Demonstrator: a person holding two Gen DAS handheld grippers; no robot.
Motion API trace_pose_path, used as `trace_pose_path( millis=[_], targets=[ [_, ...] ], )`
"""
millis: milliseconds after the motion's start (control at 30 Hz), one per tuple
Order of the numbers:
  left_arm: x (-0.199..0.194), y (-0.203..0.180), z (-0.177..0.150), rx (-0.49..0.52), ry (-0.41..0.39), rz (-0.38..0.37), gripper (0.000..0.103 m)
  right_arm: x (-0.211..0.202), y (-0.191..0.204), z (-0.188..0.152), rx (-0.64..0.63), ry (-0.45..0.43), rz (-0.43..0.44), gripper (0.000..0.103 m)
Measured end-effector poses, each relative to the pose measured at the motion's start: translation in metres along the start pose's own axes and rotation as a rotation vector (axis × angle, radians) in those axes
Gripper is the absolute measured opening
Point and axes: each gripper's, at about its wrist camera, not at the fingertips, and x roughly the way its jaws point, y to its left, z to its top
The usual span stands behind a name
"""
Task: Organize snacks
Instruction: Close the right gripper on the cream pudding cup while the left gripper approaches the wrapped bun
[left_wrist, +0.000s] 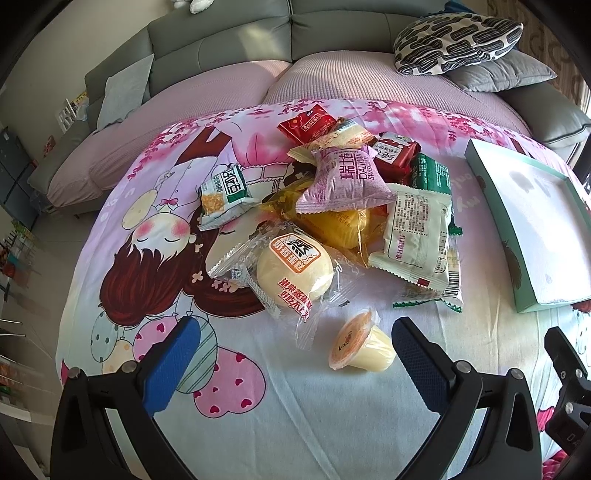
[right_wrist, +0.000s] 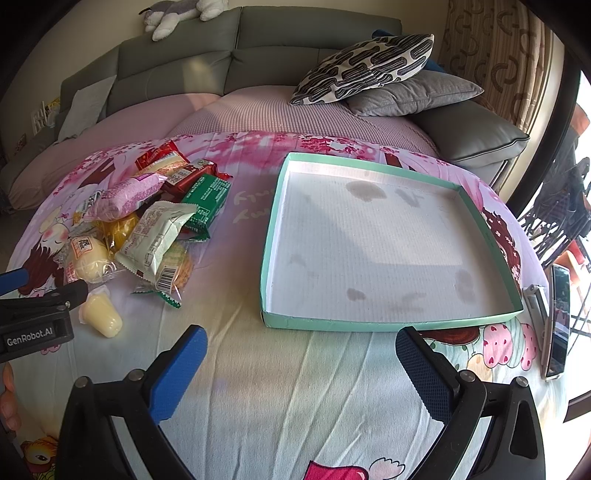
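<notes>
Resting on a cartoon-print bedsheet (left_wrist: 295, 424), a heap of wrapped snacks (left_wrist: 354, 206) lies toward its left side, with a jelly cup (left_wrist: 360, 347) on its side just in front of the heap. A shallow green-rimmed box lid (right_wrist: 391, 325) sits toward the right edge, holding nothing. Left gripper (left_wrist: 295, 354) and right gripper (right_wrist: 301, 362) hover with fingers spread wide, grasping nothing.

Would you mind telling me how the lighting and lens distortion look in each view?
Left wrist view: strong fisheye bending, dark corners, sunlight bleaching the shallow green-rimmed cardboard tray. Right wrist view: same curvature, a bright sun patch across the tray, with blown-out window glare at right.
</notes>
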Motion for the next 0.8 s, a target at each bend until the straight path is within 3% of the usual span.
trace_pose_path(
  millis=[300, 600, 800],
  targets=[
    [0.010, 0.041, 0.004, -0.080, 0.059, -0.045, 0.103, -0.007, 0.038, 0.008, -0.123, -0.040, 0.159, 0.103],
    [0.030, 0.068, 0.000, -0.106, 0.087, -0.100, 0.103, 0.015, 0.104, 0.005, -0.272, 0.024, 0.291, 0.103],
    [0.041, 0.082, -0.004, -0.133, 0.081, -0.141, 0.103, 0.033, 0.136, 0.000, -0.363, 0.073, 0.325, 0.101]
  ],
)
